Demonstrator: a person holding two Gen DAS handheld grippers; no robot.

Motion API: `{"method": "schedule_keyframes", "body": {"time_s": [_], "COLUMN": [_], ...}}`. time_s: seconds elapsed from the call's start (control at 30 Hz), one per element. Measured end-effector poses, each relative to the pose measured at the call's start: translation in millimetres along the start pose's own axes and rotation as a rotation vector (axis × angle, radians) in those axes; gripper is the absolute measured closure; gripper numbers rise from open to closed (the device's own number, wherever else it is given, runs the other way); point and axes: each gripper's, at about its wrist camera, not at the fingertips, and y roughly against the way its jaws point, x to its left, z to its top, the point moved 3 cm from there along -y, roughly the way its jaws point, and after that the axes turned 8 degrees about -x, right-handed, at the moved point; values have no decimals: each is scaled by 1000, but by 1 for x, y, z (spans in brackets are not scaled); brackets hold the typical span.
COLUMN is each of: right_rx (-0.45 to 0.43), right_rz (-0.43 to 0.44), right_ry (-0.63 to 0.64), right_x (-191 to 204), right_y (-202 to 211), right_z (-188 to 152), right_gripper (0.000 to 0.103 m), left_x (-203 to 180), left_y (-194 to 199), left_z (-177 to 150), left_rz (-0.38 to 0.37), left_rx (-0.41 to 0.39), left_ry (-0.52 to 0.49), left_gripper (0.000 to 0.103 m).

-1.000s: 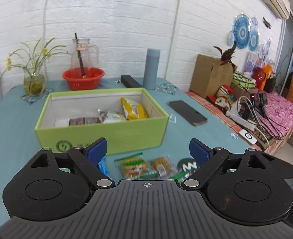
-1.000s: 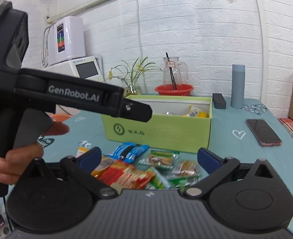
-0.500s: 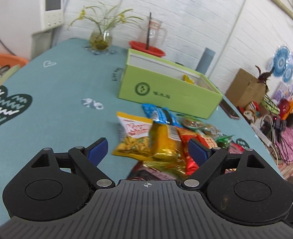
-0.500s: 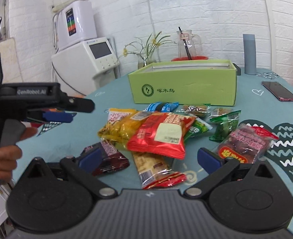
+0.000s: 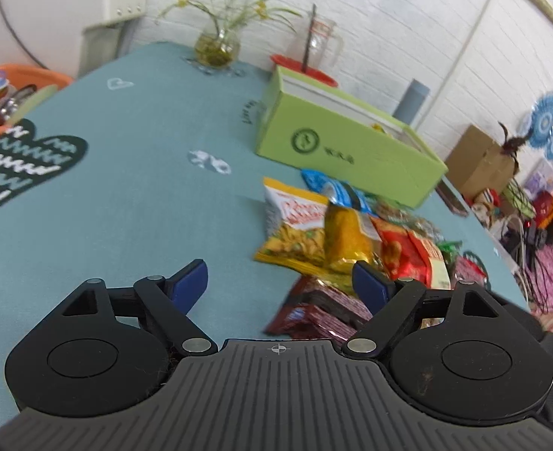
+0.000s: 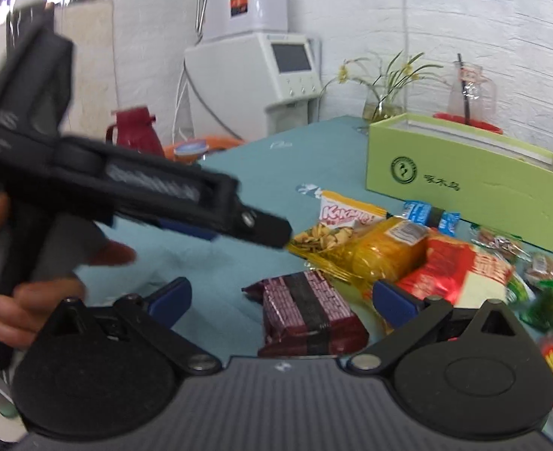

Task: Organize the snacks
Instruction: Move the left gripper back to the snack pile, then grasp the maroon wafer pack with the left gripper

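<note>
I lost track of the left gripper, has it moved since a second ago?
Yes. The left gripper has pulled back and to the left of the green box, which was straight ahead and now sits farther off to the right.

red "Kakaw" lettering on snack bag (image 6: pixel 346 215)

My left wrist camera looks low across the tabletop (image 5: pixel 133 173) from its near left side, toward the green box (image 5: pixel 351 150) far right. My right wrist camera sits close over the snack pile (image 6: pixel 408 259), facing far left, with my left gripper (image 6: pixel 269 231) crossing its view. Both views share the pile, the box (image 6: pixel 464 176) and the dark red packet (image 5: pixel 321 312) (image 6: pixel 310 312) nearest.
</note>
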Motion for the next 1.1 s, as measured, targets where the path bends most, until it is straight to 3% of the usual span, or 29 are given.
{"method": "schedule_keyframes", "body": {"time_s": [0.23,0.33,0.5,0.77,0.8,0.87,0.9,1.0,1.1], "right_rx": [34,21,12,50,55,54,56,51,14], "right_rz": [-34,18,-66,-36,-28,-25,-8,-2,3], "right_ry": [-5,-23,20,-36,-45,-67,-72,-98,-103], "right_x": [13,25,22,15,12,7,6,1,-3], "right_y": [-9,1,5,-6,-8,-8,-7,-4,2], "right_z": [-10,-10,-8,-20,-22,-24,-23,-21,-7], "right_gripper": [1,1,1,3,7,34,36,36,36], "left_x": [12,10,5,-17,-19,-23,-25,-30,-32], "left_y": [5,-3,-2,-7,-10,-17,-17,-15,-11], "left_z": [-5,-11,-14,-29,-31,-37,-38,-36,-20], "left_rz": [16,1,-20,-90,-92,-99,-86,-75,-87], "left_rx": [11,46,55,129,138,163,157,153,134], "left_ry": [1,7,5,-48,-54,-74,-99,-104,-71], "left_gripper": [30,30,30,33,36,52,69,82,83]}}
